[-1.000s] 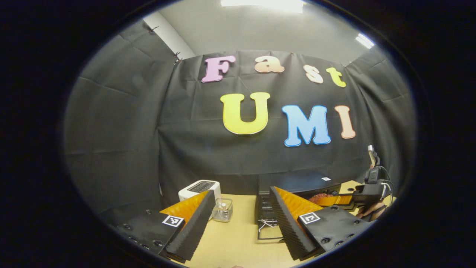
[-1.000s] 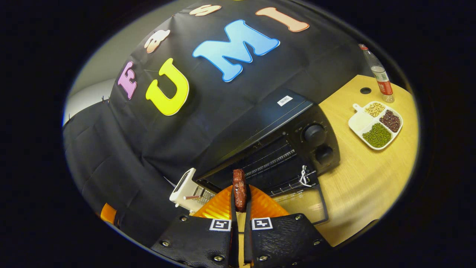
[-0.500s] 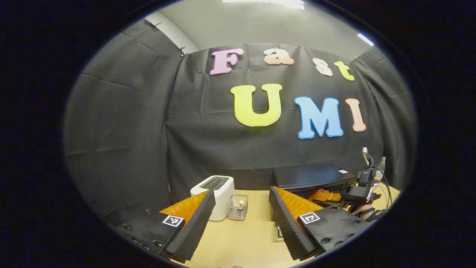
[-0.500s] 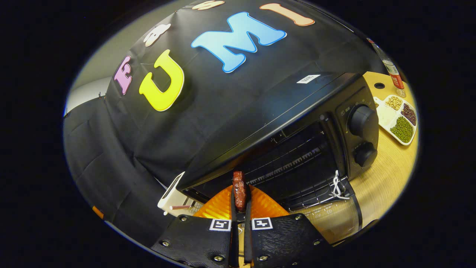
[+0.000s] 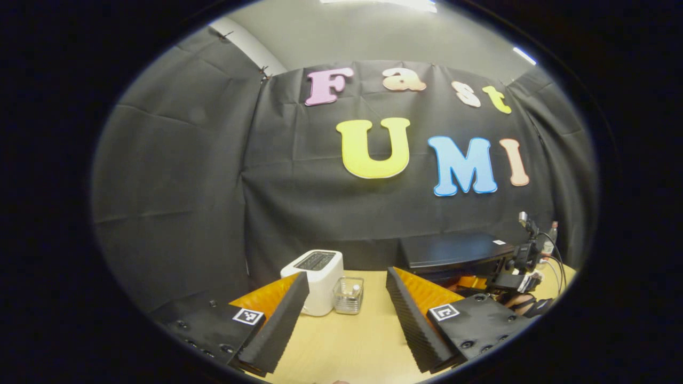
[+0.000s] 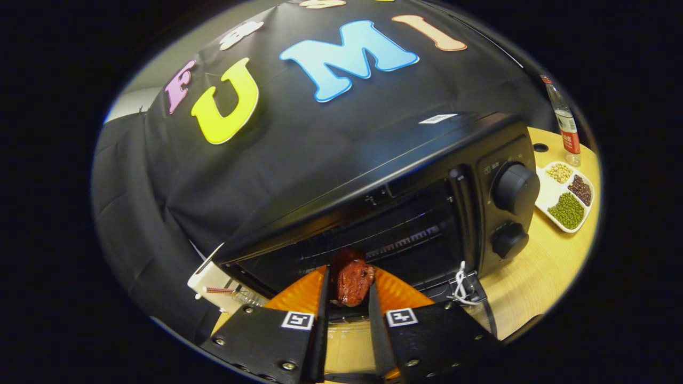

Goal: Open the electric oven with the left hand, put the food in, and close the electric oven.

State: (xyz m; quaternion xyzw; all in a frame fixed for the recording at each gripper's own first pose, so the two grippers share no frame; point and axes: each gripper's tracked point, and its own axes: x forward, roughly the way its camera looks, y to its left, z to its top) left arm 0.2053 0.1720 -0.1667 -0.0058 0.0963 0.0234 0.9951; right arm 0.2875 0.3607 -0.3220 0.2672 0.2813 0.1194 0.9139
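At the bottom centre of the right gripper view, the right gripper (image 6: 347, 290) has its fingers parted around a reddish-brown piece of meat (image 6: 352, 281) at the mouth of the open electric oven (image 6: 427, 176), though whether they press it I cannot tell. The step in hand looks like depositing the food; next the gripper would need to back out clear of the rack. Low in the left gripper view, the left gripper (image 5: 347, 298) is spread apart and empty over the wooden table (image 5: 347, 346), with a white toaster (image 5: 319, 280) beyond it, and would then have to swing the door shut.

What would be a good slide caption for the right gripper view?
Right tongs, parted around a reddish-brown chunk of meat, at the mouth of the open black electric oven.
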